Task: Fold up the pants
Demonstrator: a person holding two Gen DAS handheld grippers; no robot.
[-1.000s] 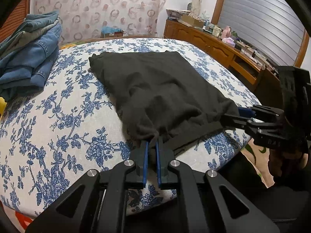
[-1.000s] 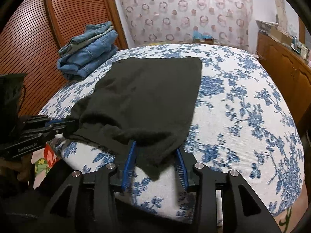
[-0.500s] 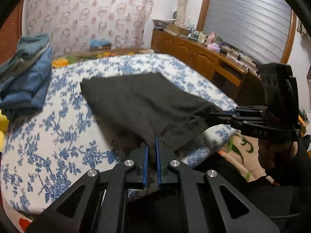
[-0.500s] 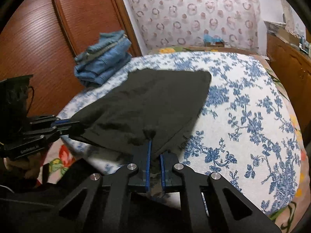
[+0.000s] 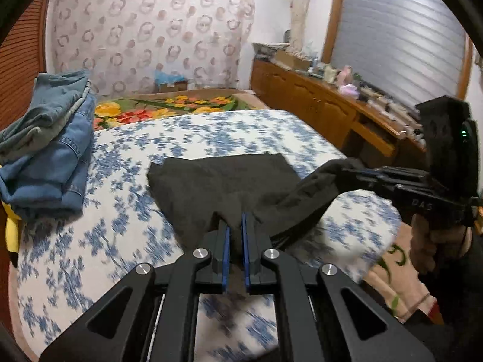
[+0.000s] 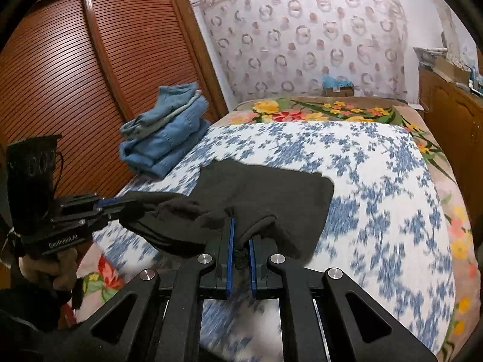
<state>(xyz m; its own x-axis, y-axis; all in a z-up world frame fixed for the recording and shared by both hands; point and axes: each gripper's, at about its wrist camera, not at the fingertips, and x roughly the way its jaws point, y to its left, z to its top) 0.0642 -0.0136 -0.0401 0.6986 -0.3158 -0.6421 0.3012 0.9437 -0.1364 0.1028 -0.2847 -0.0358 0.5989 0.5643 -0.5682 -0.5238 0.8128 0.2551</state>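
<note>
Black pants (image 5: 223,181) lie on the blue-flowered bed (image 5: 99,241), their far part flat and their near end lifted. My left gripper (image 5: 235,226) is shut on the near edge of the pants. My right gripper (image 6: 240,235) is shut on the other near corner of the pants (image 6: 271,193). The right gripper also shows at the right of the left wrist view (image 5: 347,170), and the left gripper at the left of the right wrist view (image 6: 120,203). The cloth hangs slack between the two grippers, above the bed.
A stack of folded blue jeans (image 5: 51,154) sits at the bed's left side, next to a slatted wooden wardrobe (image 6: 60,90). A wooden sideboard with clutter (image 5: 332,105) runs along the right. A flowered blanket (image 6: 332,110) lies at the bed's far end.
The right gripper shut on the pants' corner. Both grippers then lifted the near end and carried it toward the far end, so the pants look shorter on the bed.
</note>
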